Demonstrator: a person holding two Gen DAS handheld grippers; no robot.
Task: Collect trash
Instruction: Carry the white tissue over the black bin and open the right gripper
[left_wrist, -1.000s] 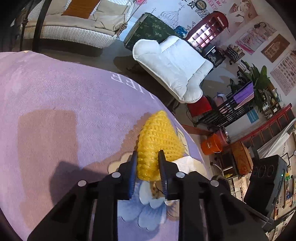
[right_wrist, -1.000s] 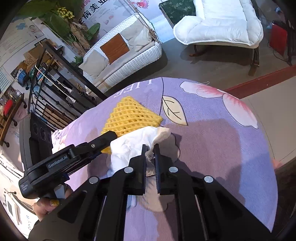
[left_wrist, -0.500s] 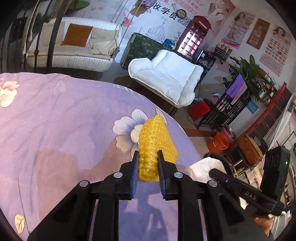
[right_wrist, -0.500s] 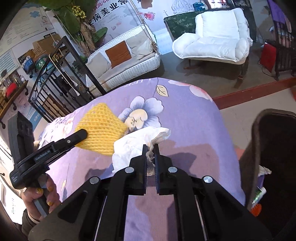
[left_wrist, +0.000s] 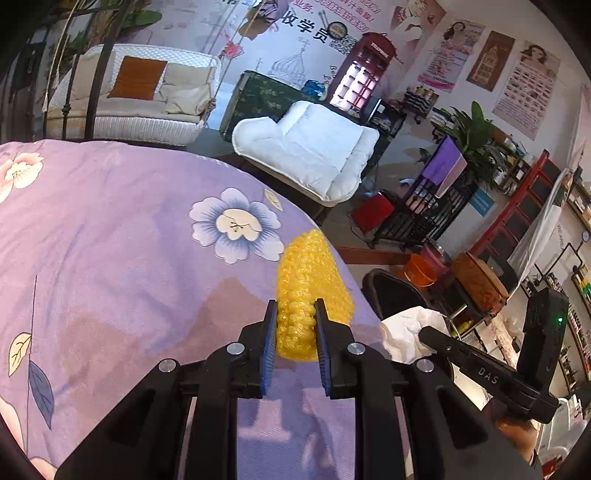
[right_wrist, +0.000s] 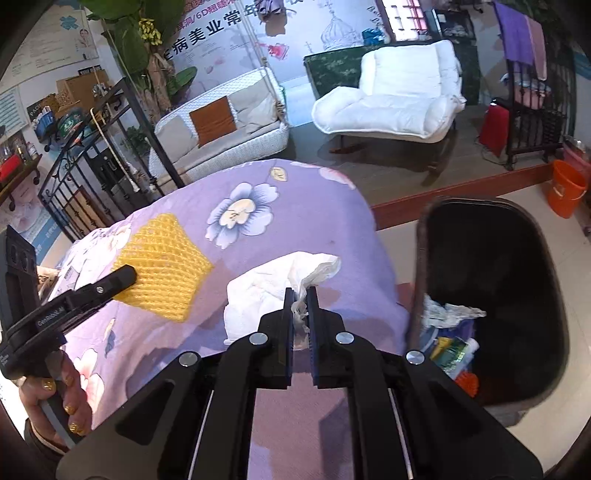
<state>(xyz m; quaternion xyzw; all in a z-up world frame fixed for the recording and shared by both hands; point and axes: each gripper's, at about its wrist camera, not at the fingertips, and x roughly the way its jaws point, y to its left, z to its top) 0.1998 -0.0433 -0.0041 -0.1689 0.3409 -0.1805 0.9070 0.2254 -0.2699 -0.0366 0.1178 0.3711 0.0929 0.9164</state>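
Clearly the step in hand is the carry to the tall black plastic trash bin (right_wrist: 491, 295), which stands on the floor just beside the rounded edge of the purple flowered bedspread (right_wrist: 303, 206) and already holds litter at its bottom. Both loads should clear that fabric edge and the bin's near rim before anything is let go, ideally one at a time. The left gripper (left_wrist: 295, 332) is clamped on the yellow foam fruit net (left_wrist: 308, 280), raised over the bedspread near its edge. The right gripper (right_wrist: 300, 308) is pinched fully closed on the crumpled white tissue (right_wrist: 273, 284), nearer the bin. Open floor lies beyond; the bin mouth looks wide.
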